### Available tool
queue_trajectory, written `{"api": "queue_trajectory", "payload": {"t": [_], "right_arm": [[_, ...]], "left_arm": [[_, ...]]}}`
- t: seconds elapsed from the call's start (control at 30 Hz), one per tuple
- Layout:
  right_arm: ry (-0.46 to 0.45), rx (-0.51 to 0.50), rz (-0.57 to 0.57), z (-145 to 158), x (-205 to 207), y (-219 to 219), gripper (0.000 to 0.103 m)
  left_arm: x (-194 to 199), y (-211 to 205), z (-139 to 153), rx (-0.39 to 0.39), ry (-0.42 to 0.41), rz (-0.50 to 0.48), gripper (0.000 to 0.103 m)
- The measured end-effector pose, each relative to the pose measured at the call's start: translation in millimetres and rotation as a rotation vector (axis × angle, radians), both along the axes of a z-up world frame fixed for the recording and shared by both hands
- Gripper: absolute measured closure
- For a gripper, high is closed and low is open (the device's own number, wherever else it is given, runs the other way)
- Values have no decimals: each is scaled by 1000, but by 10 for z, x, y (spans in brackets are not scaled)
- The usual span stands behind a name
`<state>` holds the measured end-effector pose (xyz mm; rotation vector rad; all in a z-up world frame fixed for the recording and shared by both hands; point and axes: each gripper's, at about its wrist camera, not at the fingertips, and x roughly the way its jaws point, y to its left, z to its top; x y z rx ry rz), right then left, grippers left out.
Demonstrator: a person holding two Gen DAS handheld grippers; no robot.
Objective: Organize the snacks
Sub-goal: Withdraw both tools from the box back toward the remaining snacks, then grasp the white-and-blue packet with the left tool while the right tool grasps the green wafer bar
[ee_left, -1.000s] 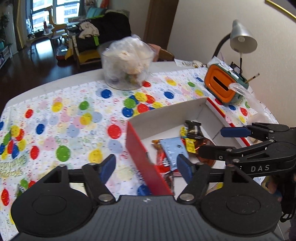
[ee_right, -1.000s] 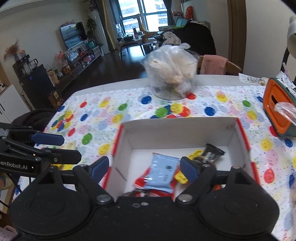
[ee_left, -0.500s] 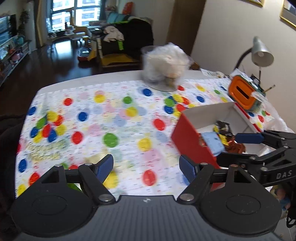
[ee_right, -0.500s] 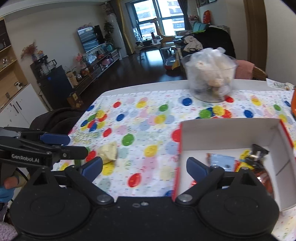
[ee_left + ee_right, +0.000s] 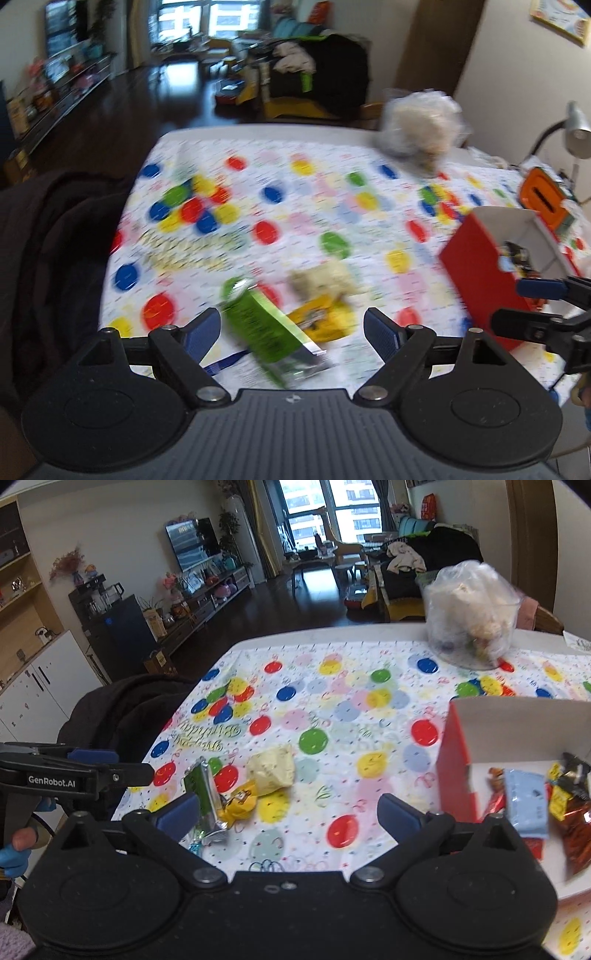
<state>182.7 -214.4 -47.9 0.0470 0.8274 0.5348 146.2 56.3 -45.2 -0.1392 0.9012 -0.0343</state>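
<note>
Left tool (image 5: 291, 328) spread, jaws just widening over glossy green packet (image 5: 264, 334), right tool (image 5: 288, 810) spread empty, red cardboard box (image 5: 452, 760) beside

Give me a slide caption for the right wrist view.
Open right gripper over the dotted tablecloth, three loose snacks at left, red box with snacks at right.

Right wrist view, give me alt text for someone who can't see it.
An open right gripper hangs over a balloon-print tablecloth. Three loose snacks, a green packet, a yellow packet and a pale packet, lie left of a red box holding more snacks.
</note>
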Motion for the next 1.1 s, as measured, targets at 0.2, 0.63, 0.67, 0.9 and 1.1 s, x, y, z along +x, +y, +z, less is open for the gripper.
{"api": "queue_trajectory", "payload": {"t": [0.2,0.63,0.67,0.9,1.1], "right_arm": [[30,-41,14,-169,-19,275,0],[146,-144,172,-638,-7,895,4],[146,-151,183,-655,-16,921,4],[174,-206,253,-802,-12,1083,11],[175,-239,317,-910,-62,1289,21]], "left_arm": [[38,295,-356,16,108,101,18],[387,388,-937,-14,339,237,18],[403,368,-956,-8,348,234,18],[509,257,-1107,12,416,234,18],[535,210,-1145,41,424,243,18]]}}
